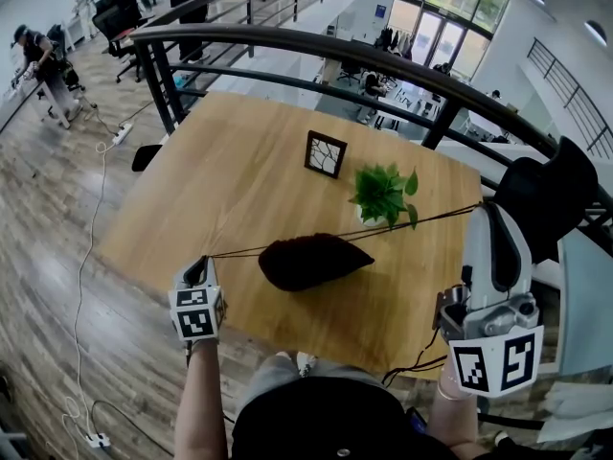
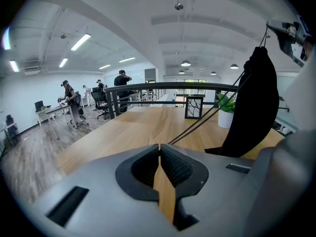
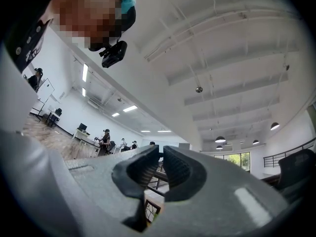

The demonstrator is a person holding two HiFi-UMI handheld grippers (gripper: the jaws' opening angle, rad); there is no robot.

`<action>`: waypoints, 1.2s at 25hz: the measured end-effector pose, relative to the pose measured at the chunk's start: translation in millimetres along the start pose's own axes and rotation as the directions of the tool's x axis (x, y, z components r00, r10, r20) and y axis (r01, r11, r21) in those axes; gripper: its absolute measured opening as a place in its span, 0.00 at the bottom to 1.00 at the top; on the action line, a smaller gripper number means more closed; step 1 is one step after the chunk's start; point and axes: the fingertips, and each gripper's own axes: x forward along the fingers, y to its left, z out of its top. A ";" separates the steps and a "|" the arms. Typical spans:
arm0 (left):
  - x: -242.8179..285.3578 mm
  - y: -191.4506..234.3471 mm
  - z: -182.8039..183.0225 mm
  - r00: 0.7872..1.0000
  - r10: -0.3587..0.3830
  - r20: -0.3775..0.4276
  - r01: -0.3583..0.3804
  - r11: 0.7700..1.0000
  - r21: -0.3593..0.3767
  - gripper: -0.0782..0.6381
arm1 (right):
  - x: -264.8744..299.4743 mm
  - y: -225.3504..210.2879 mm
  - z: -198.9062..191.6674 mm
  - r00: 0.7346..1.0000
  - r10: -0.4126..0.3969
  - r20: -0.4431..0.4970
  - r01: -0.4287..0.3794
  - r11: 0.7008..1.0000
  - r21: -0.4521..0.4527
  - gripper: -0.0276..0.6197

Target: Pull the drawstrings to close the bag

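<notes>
A black drawstring bag (image 1: 311, 262) is over the front of the wooden table (image 1: 220, 190), its mouth drawn narrow. Taut black drawstrings (image 1: 239, 252) run out of it to both sides. My left gripper (image 1: 199, 262) is shut on the left cord ends; in the left gripper view the cords (image 2: 197, 127) leave the closed jaws (image 2: 159, 146) and rise to the bag (image 2: 252, 102), whose bottom seems to touch the table. My right gripper (image 1: 482, 209) is at the table's right edge, shut on the right cord (image 1: 431, 220). In the right gripper view its tips (image 3: 161, 156) meet.
A potted plant (image 1: 383, 195) stands just behind the bag, under the right cord. A small black picture frame (image 1: 326, 153) stands farther back. A dark railing (image 1: 316, 41) curves behind the table, and a black chair (image 1: 546, 199) is at the right. People stand far off at the left.
</notes>
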 end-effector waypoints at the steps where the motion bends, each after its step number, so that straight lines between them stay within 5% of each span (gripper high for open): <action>1: -0.2 -0.1 -0.9 1.000 -0.001 -0.003 0.001 1.000 0.000 0.15 | -0.5 0.4 1.8 1.000 0.001 0.003 -0.001 1.000 -0.001 0.08; 30: 7.6 19.0 -20.5 0.997 0.038 -0.063 -0.038 0.999 -0.008 0.14 | -3.9 -12.5 4.1 0.999 -0.027 0.019 0.027 1.000 0.005 0.08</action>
